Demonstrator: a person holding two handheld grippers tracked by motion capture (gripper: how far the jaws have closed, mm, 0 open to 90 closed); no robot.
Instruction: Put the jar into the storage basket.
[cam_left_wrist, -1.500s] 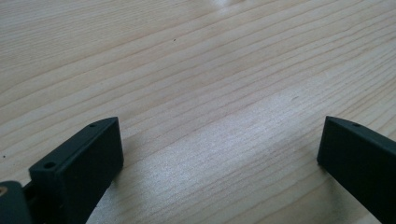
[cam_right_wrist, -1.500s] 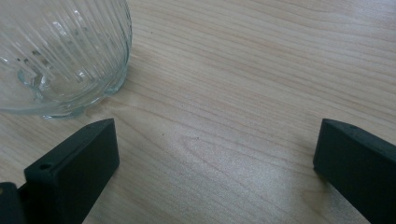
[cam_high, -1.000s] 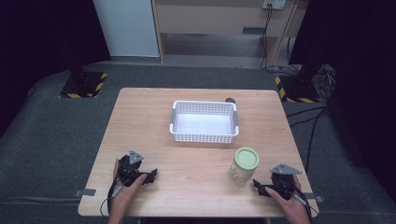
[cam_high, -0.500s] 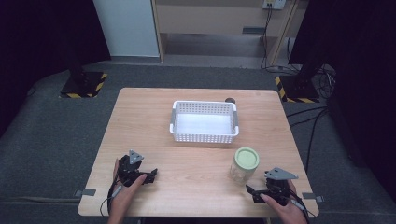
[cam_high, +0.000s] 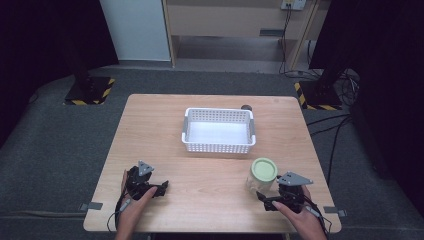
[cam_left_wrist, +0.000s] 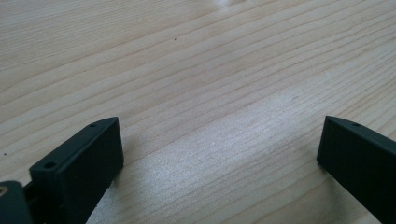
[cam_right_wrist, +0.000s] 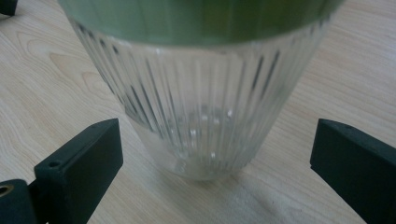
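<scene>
I have the right gripper (cam_high: 266, 198) low on the pale wooden table (cam_high: 210, 175), its jaws spread wide and lined up either side of the ribbed clear glass jar with the green lid (cam_high: 263, 175); nothing is gripped yet; the jar (cam_right_wrist: 198, 93) stands upright near the table's front right, just in front of the white perforated plastic basket (cam_high: 218, 131), which looks the likely destination; the low approach suits taking the narrower glass body under the lid; the left gripper (cam_high: 161, 188) rests wide apart over bare wood (cam_left_wrist: 196, 70), parked clear.
</scene>
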